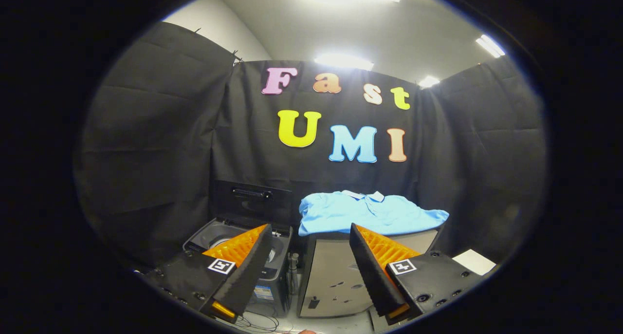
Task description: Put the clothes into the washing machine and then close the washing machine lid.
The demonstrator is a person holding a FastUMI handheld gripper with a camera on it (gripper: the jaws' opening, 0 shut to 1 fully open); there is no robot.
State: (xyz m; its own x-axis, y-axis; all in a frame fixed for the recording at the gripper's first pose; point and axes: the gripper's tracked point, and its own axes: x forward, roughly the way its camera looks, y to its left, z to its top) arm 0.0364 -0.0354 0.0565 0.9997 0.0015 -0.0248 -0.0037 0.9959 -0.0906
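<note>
A light blue collared shirt (370, 212) lies spread on top of a pale box-like cabinet (331, 270), beyond my fingers and a little right of the gap between them. To the cabinet's left stands a dark top-loading washing machine (272, 275) with its lid (250, 205) raised upright against the booth wall; part of its drum opening (214, 234) shows behind my left finger. My gripper (311, 236) is open, well short of both, with nothing between its fingers.
Black cloth walls close the booth behind and on both sides. A white sheet (474, 261) lies low at the right, past my right finger. Cables (263, 322) trail on the floor in front of the washing machine. A narrow gap separates machine and cabinet.
</note>
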